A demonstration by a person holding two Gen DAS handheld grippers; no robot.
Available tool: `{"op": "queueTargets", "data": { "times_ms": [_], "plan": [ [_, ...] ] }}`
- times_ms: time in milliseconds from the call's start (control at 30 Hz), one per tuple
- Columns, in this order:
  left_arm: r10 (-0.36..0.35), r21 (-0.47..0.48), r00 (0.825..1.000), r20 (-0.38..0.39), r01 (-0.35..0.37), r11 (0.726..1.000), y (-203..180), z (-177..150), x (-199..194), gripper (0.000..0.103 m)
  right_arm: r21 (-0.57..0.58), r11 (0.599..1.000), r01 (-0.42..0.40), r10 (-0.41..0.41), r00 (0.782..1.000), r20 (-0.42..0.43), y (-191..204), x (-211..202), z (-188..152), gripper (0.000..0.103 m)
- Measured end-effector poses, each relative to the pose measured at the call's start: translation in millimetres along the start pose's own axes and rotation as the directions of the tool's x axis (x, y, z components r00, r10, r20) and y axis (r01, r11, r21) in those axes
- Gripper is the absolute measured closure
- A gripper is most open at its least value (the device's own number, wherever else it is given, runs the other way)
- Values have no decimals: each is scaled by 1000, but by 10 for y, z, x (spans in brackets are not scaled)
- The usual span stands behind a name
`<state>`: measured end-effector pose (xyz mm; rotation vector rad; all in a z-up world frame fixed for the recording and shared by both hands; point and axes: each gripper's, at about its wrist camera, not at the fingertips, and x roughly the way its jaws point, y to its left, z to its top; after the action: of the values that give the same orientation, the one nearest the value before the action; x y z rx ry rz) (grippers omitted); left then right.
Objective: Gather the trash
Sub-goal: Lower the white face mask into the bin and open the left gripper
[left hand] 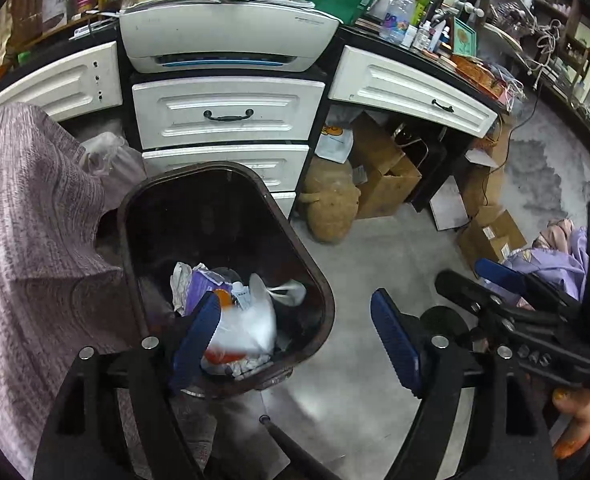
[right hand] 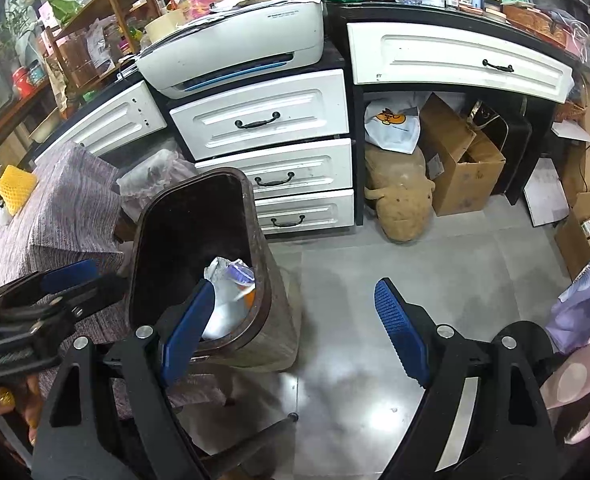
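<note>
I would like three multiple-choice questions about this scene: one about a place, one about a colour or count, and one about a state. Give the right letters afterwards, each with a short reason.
1. Where does the printer stand?
A. on the floor
B. on top of the white drawer unit
C. inside the trash bin

2. What colour are the pads of the fingers?
A. blue
B. red
C. yellow

3. In what state is the trash bin?
A. closed with a lid
B. open and completely empty
C. open, with trash inside

Answers:
1. B, the printer sits directly above the stacked drawers.
2. A, both wrist views show ribbed blue pads on black arms.
3. C, the top is open and a white plastic bag with other waste lies at the bottom.

Both the left gripper and the right gripper are open and hold nothing.
</note>
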<state>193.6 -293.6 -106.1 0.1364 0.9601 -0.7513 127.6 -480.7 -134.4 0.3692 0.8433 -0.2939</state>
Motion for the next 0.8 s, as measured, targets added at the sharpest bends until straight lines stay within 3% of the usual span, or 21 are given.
{"op": "queueTargets", "data": {
  "times_ms": [133, 467, 800],
  "plan": [
    [22, 18, 999, 36, -22, 1000, -37, -35, -179, 19, -1, 1000, -4, 4, 1000, 1, 16, -8, 4, 22],
    [42, -18, 989, 140, -40, 999, 62, -177, -782, 13, -38, 999, -39, 39, 999, 5, 246, -49, -2, 22],
    [156, -95, 963, 218, -138, 986, 482, -328, -1339, 10, -168, 980, -102, 107, 994, 21, 785, -204, 43, 22]
  ]
}}
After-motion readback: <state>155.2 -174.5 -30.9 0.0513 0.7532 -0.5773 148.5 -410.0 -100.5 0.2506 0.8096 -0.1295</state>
